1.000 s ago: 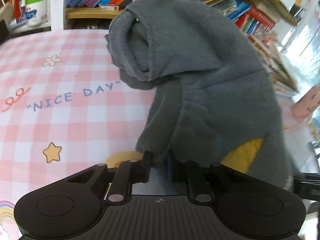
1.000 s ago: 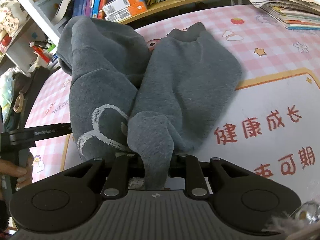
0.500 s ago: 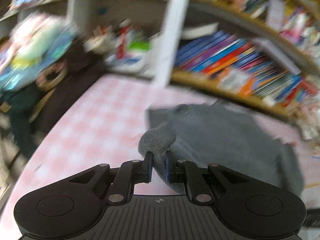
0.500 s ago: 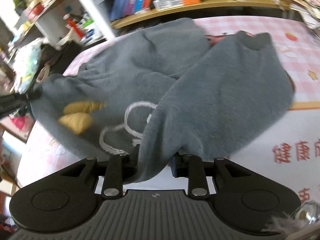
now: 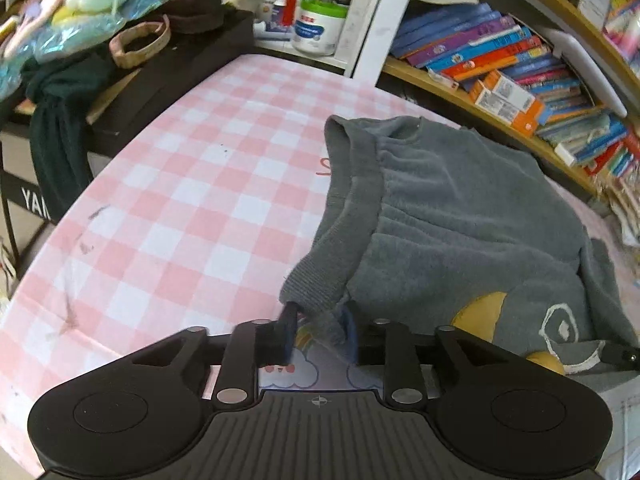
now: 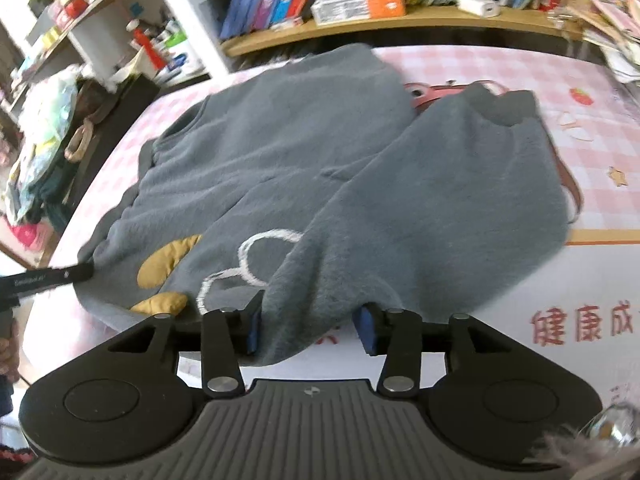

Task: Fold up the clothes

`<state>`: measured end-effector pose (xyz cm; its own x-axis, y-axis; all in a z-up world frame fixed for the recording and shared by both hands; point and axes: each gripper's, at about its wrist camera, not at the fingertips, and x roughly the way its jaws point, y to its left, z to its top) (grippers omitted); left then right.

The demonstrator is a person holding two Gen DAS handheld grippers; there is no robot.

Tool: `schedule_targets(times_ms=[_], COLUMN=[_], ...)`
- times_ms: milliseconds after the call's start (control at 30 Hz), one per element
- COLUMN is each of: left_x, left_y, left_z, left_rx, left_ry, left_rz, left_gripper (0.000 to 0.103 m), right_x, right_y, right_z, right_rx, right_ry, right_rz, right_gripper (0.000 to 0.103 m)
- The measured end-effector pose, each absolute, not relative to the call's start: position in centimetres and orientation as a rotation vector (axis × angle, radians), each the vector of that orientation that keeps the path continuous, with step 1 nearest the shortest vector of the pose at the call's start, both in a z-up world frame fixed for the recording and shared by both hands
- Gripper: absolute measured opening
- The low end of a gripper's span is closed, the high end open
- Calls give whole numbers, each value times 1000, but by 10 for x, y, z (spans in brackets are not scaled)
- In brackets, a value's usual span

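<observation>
Readable writing: red Chinese characters "健康成" (image 6: 582, 326) printed on the white part of the worktop cover; white letters "YA…" (image 5: 32, 200) on a dark stand at the left edge, cut off. Book spines and box labels on the bookshelf (image 5: 500, 76) too small to read.

Count: 1 grey sweater (image 5: 460, 208), 2 tongs. Sweater lies spread on the pink-check worktop (image 5: 192, 184), w/ white outline drawing and yellow patches on it.

Left tongs (image 5: 320, 334): jaws opening; ribbed hem corner hangs between the pads, not squeezed, so released.

Right tongs (image 6: 310, 328): jaws opening too; a fold of sweater sits between them, touching the left pad, clear of the right pad, so let go.
</observation>
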<state>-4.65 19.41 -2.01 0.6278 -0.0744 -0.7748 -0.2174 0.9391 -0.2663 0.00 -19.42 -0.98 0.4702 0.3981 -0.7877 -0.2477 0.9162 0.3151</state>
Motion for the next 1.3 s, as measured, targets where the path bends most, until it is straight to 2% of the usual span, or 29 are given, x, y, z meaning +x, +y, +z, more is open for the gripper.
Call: schedule_targets(times_ms=[133,167,233,533,633,800,1000,1200,1300], left_x=[-43,-42,-40,-36,-35,-35,-38,-44,-46], left_y=[192,191,189,190,190,185,180,170,170], left_z=[-25,-26,-27,-30,-31,-31,-31,-31,-31], left_rx=[-359,-354,-348,-334,-333,-319,-311,-296,-292], left_ry=[904,907,912,929,932,922,920,922,920], left_rz=[76,75,72,74,77,81,82,63,59], left_gripper=[30,30,30,32,33,38,39,39,39], right_x=[-2,-2,-3,-4,7,60,138,187,193], right_y=[-209,-213,-219,-229,-235,-216,-180,-185,-184], right_z=[-9,-9,-7,24,40,46,12,-15,-18], right_rx=[200,202,201,157,240,115,-54,-90,-85], right_ry=[1005,1002,989,955,936,914,921,969,1006], right_rz=[344,326,299,332,415,317,48,-132,-81], right_gripper=[48,53,55,58,60,59,59,49,49])
